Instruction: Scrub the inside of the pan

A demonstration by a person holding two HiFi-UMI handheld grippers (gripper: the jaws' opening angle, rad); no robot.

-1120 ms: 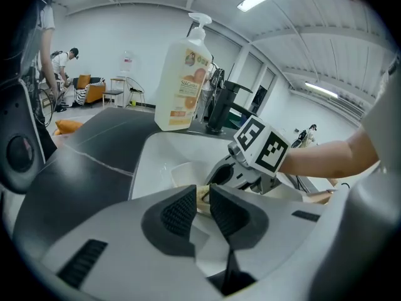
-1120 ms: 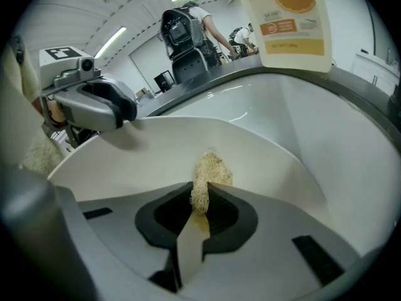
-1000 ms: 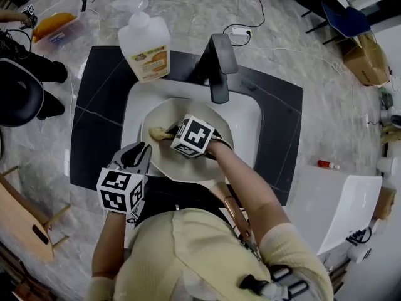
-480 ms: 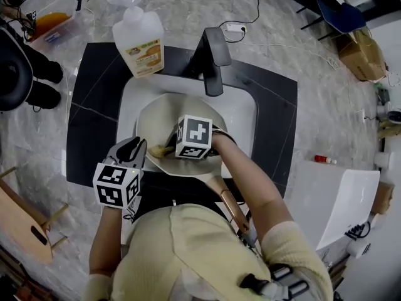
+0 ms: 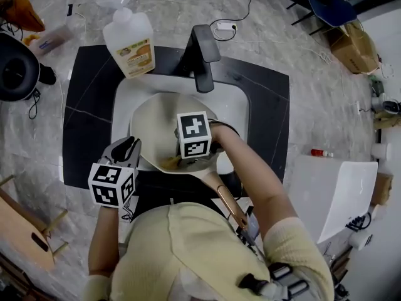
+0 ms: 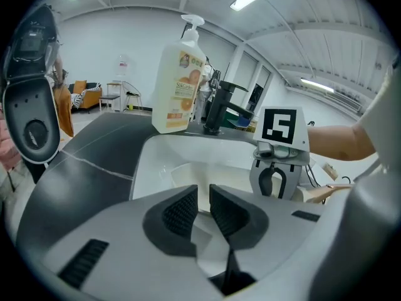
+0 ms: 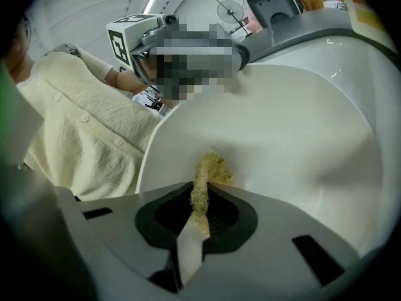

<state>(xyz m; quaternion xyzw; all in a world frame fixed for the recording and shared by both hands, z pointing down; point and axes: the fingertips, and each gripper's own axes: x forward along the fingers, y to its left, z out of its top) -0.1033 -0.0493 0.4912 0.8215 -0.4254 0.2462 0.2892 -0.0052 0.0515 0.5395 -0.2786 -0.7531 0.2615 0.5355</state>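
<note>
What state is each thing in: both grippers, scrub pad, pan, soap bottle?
left gripper, shut on pan rim.
right gripper, shut on scrub pad.
scrub pad, pressed on the pan's inside.
pan, lying in the sink.
soap bottle, upright behind the sink.

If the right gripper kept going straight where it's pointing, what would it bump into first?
The cream inside of the pan. The right gripper pinches a scrubber whose tip seems to be touching it, though depth is unclear.
</note>
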